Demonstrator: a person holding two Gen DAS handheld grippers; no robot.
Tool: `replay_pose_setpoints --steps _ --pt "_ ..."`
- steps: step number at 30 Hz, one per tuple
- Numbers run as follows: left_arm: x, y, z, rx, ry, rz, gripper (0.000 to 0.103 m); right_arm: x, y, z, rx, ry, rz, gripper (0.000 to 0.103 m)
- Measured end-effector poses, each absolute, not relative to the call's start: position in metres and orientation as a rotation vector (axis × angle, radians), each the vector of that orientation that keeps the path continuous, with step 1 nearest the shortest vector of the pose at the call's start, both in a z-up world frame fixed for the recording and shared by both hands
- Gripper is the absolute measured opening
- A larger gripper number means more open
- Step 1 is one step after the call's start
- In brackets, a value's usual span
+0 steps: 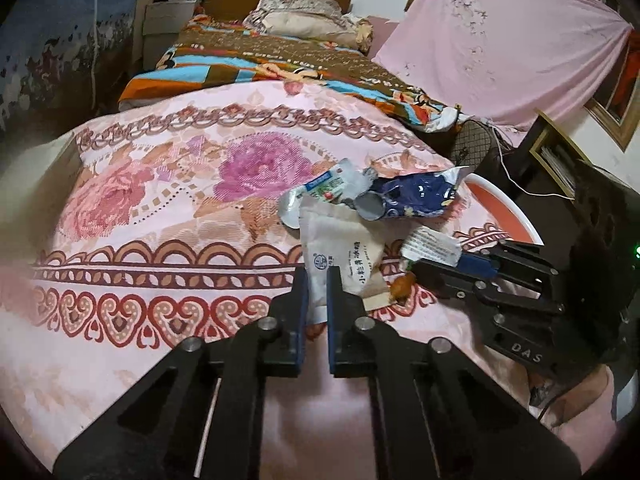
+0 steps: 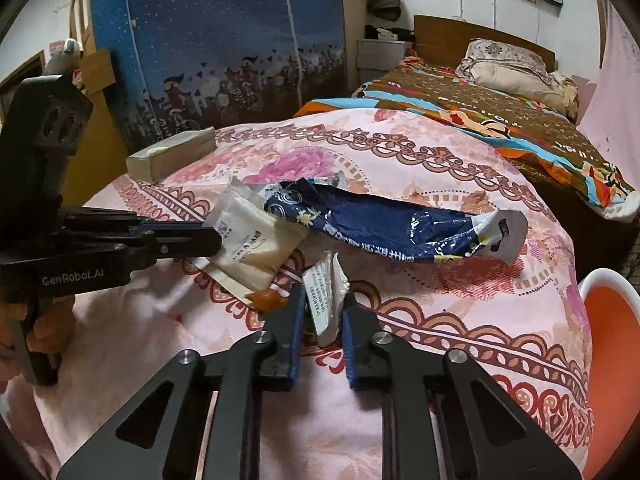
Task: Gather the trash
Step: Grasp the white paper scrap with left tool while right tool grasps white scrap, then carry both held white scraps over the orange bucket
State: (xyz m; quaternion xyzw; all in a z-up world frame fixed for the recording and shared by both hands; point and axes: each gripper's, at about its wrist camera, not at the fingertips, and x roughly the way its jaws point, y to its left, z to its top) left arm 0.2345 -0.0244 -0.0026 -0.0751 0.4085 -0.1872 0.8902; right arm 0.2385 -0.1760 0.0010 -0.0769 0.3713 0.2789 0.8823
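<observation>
The fingers (image 1: pixel 301 292) of the left gripper (image 1: pixel 318 292) were pressed shut on the near end of the white wrapper (image 1: pixel 340 252), and the right gripper (image 2: pixel 324 308) was pinched on the small torn wrapper (image 2: pixel 326 292), which stood up between its pads. Both pieces lay on the pink flowered cover (image 1: pixel 160 208). The orange bin (image 2: pixel 608 320) sat just past the cover's edge, on the right gripper's side, so the right gripper was nearer to it, and the left gripper would have to cross over more of the cover. The white wrapper's long side ran away from the left fingers, toward the blue bag (image 2: pixel 384 228). The blue bag lay farther from the bin than the small torn wrapper, its long side running across the cover, with one end pointing toward the bin.
</observation>
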Motion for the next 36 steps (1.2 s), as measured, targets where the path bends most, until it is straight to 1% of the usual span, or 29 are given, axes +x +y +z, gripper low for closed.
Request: replay_pose_setpoints --steps 6,12,24,36 --pt "0.217 -0.027 0.008 -0.141 0.784 -0.401 0.000 0.232 -0.178 0.004 -0.161 0.737 0.581 0.009" --pt "0.196 -0.028 0.020 -0.123 0.692 -0.367 0.000 0.218 -0.186 0.015 -0.150 0.635 0.555 0.007" --pt "0.166 -0.042 0.041 -0.056 0.548 -0.324 0.000 0.197 -0.197 0.032 -0.128 0.479 0.551 0.007" --pt "0.149 -0.077 0.072 -0.026 0.353 -0.341 0.000 0.169 -0.231 0.059 -0.026 0.216 0.463 0.007"
